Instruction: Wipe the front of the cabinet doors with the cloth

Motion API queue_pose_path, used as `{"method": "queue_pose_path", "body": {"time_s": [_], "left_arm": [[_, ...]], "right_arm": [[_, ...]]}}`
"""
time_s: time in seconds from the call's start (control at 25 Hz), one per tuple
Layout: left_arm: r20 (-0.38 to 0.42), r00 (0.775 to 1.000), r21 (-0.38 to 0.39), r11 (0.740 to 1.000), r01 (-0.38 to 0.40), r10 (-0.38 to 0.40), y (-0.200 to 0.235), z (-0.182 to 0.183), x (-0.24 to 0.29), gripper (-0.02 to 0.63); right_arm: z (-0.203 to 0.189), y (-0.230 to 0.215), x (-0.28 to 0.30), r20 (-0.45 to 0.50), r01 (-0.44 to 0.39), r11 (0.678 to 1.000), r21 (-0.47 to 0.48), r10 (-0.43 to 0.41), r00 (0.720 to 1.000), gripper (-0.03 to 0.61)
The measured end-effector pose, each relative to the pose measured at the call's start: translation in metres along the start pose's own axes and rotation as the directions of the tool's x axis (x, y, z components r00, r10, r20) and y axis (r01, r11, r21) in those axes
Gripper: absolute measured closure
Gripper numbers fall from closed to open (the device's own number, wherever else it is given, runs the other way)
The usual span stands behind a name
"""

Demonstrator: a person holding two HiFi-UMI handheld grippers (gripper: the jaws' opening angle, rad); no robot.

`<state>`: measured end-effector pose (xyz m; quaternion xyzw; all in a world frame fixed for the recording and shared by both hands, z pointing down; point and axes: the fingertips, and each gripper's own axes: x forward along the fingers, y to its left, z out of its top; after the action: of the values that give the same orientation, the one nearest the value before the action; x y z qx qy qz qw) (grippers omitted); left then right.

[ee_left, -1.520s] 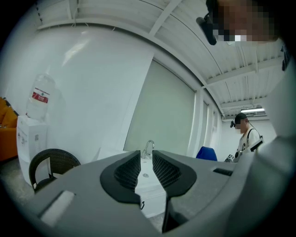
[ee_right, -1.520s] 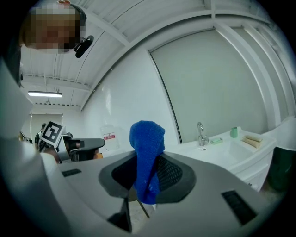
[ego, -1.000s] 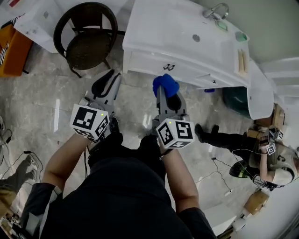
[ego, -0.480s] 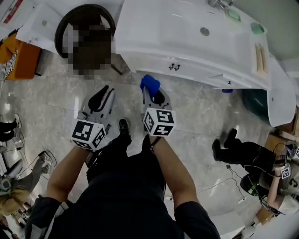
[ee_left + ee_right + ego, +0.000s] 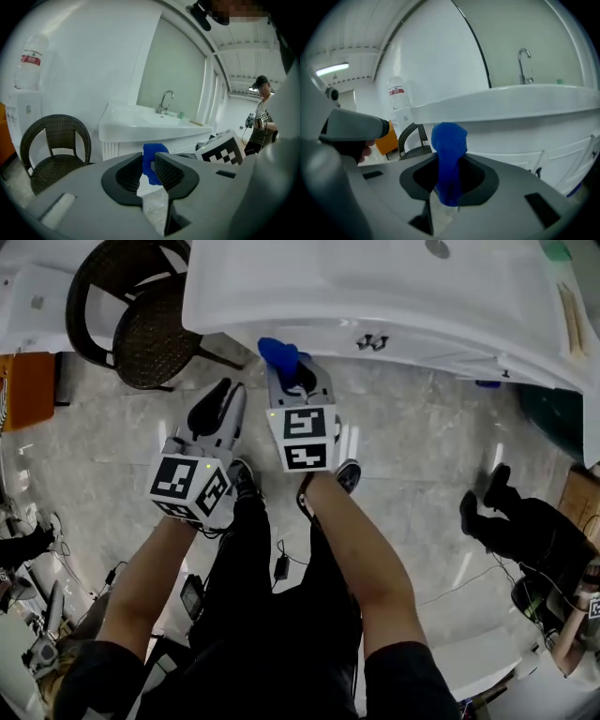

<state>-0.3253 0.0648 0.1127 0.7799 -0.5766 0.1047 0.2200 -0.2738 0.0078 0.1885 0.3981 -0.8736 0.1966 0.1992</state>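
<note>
Blue cloth [image 5: 279, 354] nearer white cabinet [image 5: 417, 337] now

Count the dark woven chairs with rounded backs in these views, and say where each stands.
1. The dark woven chair stands at the head view's top left, left of the white sink cabinet. More may lie outside the frames.

Two in all: left tongs [image 5: 214, 409] and right tongs [image 5: 294, 379]. One blue cloth [image 5: 278, 354]. One white cabinet [image 5: 375, 296], one tap [image 5: 166, 101], one wicker chair [image 5: 141, 320].
</note>
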Motion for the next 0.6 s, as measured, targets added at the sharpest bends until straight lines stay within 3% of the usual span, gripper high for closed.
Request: {"method": "queue_pose_path", "body": {"time_s": [0.12,0.24,0.4,0.6], "left_arm": [[-0.021,1.0,0.008,1.0,0.023,-0.022,0.023,-0.028,0.01,0.531],[-0.043,0.999,-0.017,1.0,0.006,-0.006,0.048,-0.059,0.006,0.531],[-0.061,0.998,-0.041,0.999,-0.037,0.034,0.069,-0.092,0.007,0.532],[-0.055,0.997,-0.074,0.995,-0.061,0.057,0.072,-0.114,0.014,0.532]], "right_arm": [[0.001,0.011,0.029,0.157,0.067,0.991,-0.119,-0.048,0.986,0.489],[-0.009,0.037,0.06,0.248,0.069,0.987,-0.144,-0.031,0.968,0.489],[-0.016,0.056,0.09,0.289,0.007,0.992,-0.123,0.029,0.957,0.488],[-0.021,0.022,0.098,0.298,0.027,0.997,-0.066,-0.006,0.955,0.489]]}}
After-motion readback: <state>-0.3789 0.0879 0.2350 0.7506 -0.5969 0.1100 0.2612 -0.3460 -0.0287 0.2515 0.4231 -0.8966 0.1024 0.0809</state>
